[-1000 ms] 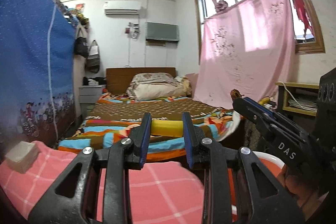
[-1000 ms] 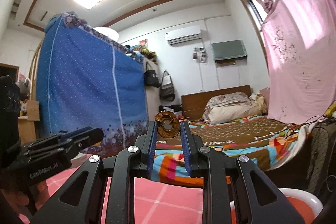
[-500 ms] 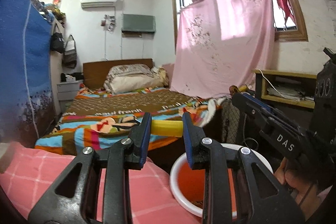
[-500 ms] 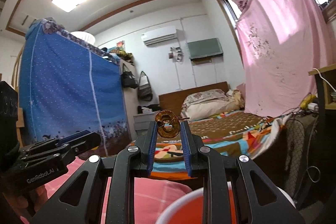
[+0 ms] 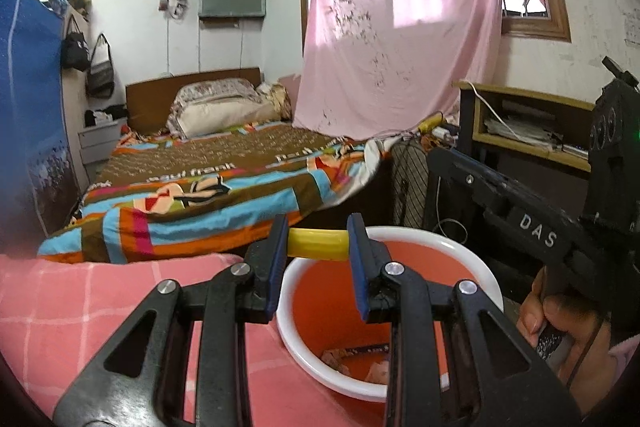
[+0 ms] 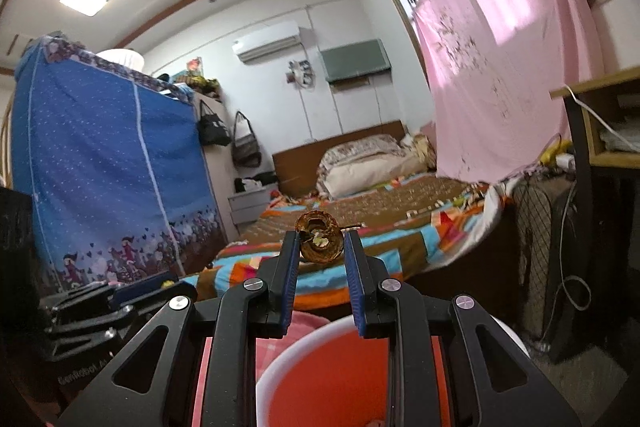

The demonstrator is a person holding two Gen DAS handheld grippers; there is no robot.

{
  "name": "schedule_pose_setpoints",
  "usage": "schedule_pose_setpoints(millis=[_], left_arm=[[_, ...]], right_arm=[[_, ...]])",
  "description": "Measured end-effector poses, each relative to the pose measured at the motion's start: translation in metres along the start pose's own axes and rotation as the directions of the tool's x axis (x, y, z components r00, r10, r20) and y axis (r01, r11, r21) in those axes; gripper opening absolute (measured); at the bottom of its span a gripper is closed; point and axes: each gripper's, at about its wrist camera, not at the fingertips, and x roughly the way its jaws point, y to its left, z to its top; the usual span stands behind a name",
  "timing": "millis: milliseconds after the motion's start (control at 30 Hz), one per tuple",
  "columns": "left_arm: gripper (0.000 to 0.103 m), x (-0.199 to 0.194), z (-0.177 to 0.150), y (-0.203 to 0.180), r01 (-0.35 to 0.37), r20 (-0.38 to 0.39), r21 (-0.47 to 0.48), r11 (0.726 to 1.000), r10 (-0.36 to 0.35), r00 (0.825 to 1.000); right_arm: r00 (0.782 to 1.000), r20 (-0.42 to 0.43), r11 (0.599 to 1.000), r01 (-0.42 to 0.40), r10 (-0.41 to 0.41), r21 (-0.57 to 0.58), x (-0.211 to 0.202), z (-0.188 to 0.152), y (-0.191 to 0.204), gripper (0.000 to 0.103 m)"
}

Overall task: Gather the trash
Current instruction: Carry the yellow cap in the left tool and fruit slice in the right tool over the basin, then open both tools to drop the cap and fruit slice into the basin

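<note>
My left gripper (image 5: 317,241) is shut on a yellow tube-like piece of trash (image 5: 318,244) and holds it above the near rim of an orange bin with a white rim (image 5: 472,263). Some trash lies at the bin's bottom (image 5: 352,355). My right gripper (image 6: 321,247) is shut on a brown round shell-like scrap (image 6: 320,241) and holds it above the same bin (image 6: 280,359). The right gripper's body shows at the right of the left wrist view (image 5: 532,227). The left gripper's body shows at the lower left of the right wrist view (image 6: 92,311).
A pink checked cloth (image 5: 80,307) covers the surface left of the bin. A bed with a striped cover (image 5: 216,187) lies ahead. A blue wardrobe (image 6: 104,163) stands left, a pink curtain (image 5: 400,39) and a wooden shelf unit (image 5: 528,123) right.
Both grippers have swung to the right, off the pink cloth and over the orange bin. Each still holds its piece of trash.
</note>
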Motion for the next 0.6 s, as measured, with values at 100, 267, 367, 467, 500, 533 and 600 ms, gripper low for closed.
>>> schedule_pose_setpoints(millis=[100, 267, 367, 467, 500, 533, 600], left_arm=[[0.033, 0.007, -0.003, 0.000, 0.010, -0.030, -0.012, 1.000, -0.010, 0.999], [0.033, 0.018, -0.006, 0.001, 0.021, -0.070, -0.045, 0.999, -0.025, 0.997], [0.033, 0.025, -0.008, 0.003, 0.029, -0.101, -0.072, 0.997, -0.036, 0.994], [0.033, 0.033, -0.010, 0.005, 0.038, -0.137, -0.109, 0.993, -0.053, 0.989], [0.033, 0.035, -0.010, 0.006, 0.040, -0.147, -0.116, 0.992, -0.057, 0.987], [0.033, 0.037, -0.011, 0.006, 0.043, -0.158, -0.123, 0.992, -0.062, 0.985], [0.033, 0.039, -0.012, 0.005, 0.044, -0.171, -0.124, 0.991, -0.065, 0.983]], right_arm=[[1.000, -0.024, 1.000, 0.012, -0.012, 0.027, 0.002, -0.001, -0.005, 0.021], [0.998, -0.060, 0.999, 0.035, -0.032, 0.039, 0.007, -0.003, -0.010, 0.021], [0.995, -0.091, 0.998, 0.045, -0.041, 0.039, 0.011, -0.006, -0.010, 0.021], [0.992, -0.121, 0.998, 0.049, -0.044, 0.043, 0.015, -0.009, -0.011, 0.021], [0.991, -0.127, 0.998, 0.049, -0.043, 0.045, 0.015, -0.010, -0.011, 0.021], [0.990, -0.135, 0.998, 0.050, -0.043, 0.047, 0.016, -0.011, -0.012, 0.021], [0.988, -0.146, 0.997, 0.051, -0.044, 0.050, 0.017, -0.011, -0.012, 0.021]])
